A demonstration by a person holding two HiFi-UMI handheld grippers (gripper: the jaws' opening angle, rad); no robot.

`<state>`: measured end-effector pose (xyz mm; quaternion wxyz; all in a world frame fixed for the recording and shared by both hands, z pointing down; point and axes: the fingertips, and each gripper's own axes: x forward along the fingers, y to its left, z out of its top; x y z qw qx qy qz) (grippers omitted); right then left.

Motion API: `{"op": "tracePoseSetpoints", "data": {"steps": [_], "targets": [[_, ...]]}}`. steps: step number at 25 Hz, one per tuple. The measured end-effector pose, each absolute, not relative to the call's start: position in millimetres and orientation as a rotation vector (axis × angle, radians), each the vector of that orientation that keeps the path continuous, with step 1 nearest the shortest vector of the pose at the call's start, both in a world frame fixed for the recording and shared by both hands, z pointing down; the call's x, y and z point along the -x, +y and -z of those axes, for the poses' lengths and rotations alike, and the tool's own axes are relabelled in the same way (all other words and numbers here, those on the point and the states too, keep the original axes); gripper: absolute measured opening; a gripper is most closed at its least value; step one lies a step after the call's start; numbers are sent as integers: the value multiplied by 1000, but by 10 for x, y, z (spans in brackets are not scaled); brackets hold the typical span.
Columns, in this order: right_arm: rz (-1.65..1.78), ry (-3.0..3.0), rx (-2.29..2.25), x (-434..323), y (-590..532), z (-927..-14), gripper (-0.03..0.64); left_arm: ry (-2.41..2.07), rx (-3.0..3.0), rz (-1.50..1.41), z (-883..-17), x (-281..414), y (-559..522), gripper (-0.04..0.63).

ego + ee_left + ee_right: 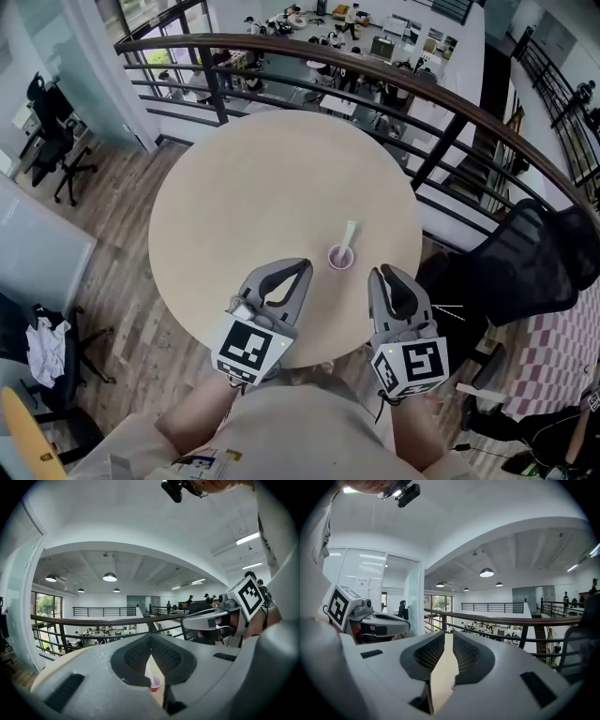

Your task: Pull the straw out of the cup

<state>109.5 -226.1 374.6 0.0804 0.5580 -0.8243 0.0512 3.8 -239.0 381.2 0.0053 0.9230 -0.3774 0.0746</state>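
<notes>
i had both tools low over the near edge of the round beige wooden table [253, 187], with the small pink plastic cup [340, 258] standing on it just ahead, in the gap between them. the pale, whitish straw [349, 236] sat in the cup, not yet out. its long axis leaned away from me and a touch to my right, so the free end pointed toward the far side of the table.

the left gripper [306, 266] had its jaws pressed together at the tips with nothing between them. its own view showed only the table and the cup through the slit lower down. the right gripper [380, 272] was likewise closed and empty, a thin strip of table showing between its pads.

the relation that mattered was this: the cup lay ahead of and inboard from both tips, about equally near to each. the straw's upper end, though, tilted toward the right side. so i judged the right tool better placed to take the straw along its lean, and the left to steady the cup. either would have to spread its jaws first.
</notes>
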Motion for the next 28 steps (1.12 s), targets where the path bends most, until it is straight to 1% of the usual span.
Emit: {"op": "tracePoseSetpoints", "data": {"steps": [1,2,3,6,15,21,28], "targets": [[-160,-2465,-1673,-1113,-2293,-3754,55,-1186,-2890,-232,-3813,-51,-2415,12],[-175,-2472,-1671,-1121,-2325,-3756,96,-1189,-2889,-229,-3811,-65,-2436,12],[-192,-2482,-1664,-1124,-2356,-3753,122,-1188,-2889,-223,-3811,-82,-2456,14],[-199,-2491,-1644,-1148,-2467,-3762,142,-1169,-2881,-210,-3848,-133,-2534,14],[-253,-2434,-1603,-1192,-2968,-4211,149,-1181,-2816,-234,-4128,-201,-2918,12],[-297,-2356,-1551,-1227,-3315,-4722,150,-1149,-2769,-306,-4517,-304,-3154,12],[-427,-2282,-1515,-1282,-3570,-5364,152,-1114,-2688,-407,-5095,-346,-3407,14]]}}
